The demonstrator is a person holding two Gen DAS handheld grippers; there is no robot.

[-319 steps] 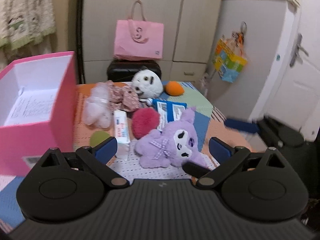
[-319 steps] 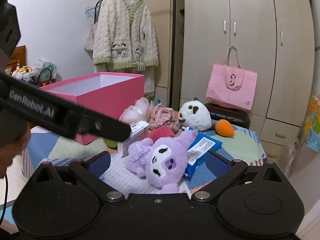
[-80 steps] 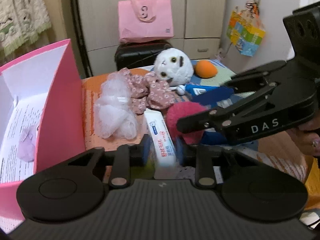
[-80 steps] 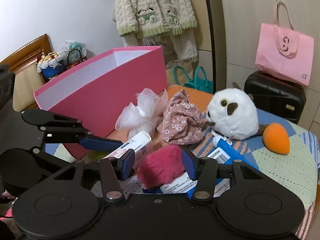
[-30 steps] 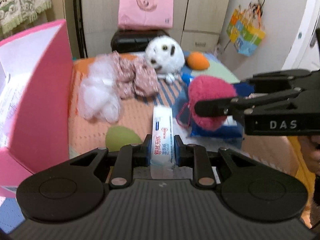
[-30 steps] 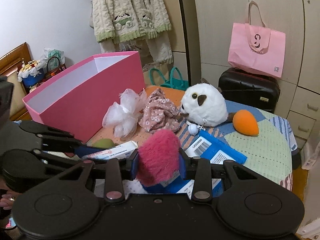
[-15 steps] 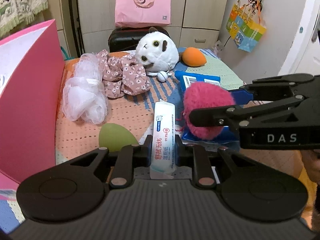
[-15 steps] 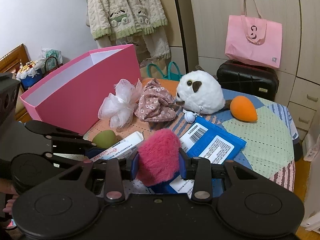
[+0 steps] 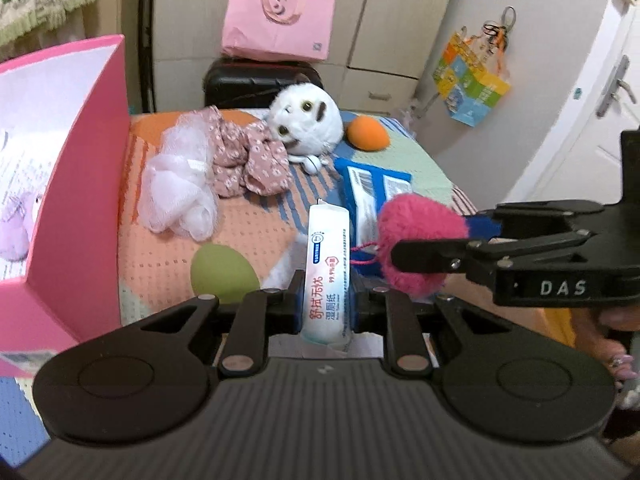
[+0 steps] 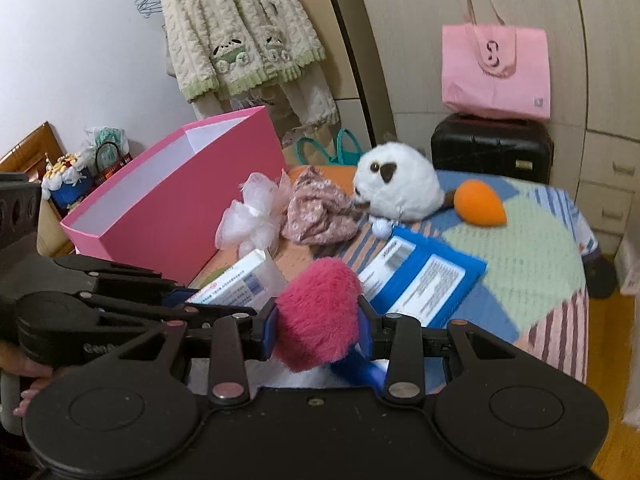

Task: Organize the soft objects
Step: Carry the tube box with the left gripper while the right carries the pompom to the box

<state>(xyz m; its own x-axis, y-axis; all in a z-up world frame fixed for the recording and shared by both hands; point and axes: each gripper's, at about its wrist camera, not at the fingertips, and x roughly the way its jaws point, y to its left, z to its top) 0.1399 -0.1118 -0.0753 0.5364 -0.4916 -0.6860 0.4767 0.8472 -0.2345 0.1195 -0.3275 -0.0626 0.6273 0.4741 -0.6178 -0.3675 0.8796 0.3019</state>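
Pink box [image 9: 86,184] stands open along the left edge of the desk [image 9: 256,236]; a purple plush [image 9: 16,220] lies inside it, against the near wall. On the patchwork cover, toward the far left corner: a white mesh puff [image 9: 180,196], touching a floral fabric bundle [image 9: 248,160] on its right. Near edge, left of centre: a green sponge [image 9: 224,270], lying flat.

Left gripper [image 9: 326,306]: jaws pinching a white wet-wipe pack [image 9: 326,264] at its near end; the pack points away from the camera, its far end raised off the cover.

Far edge, centre: a white round plush [image 9: 306,120], touching the floral bundle; an orange sponge [image 9: 367,133] just beside it on the right. A blue packet [image 10: 424,280] lies flat right of centre.

Right gripper [image 10: 318,326]: jaws pinching a magenta fluffy pompom [image 10: 316,312], held above the blue packet, just right of the wipe pack and apart from it. A blue strip hangs below the pompom; its nature cannot be told.
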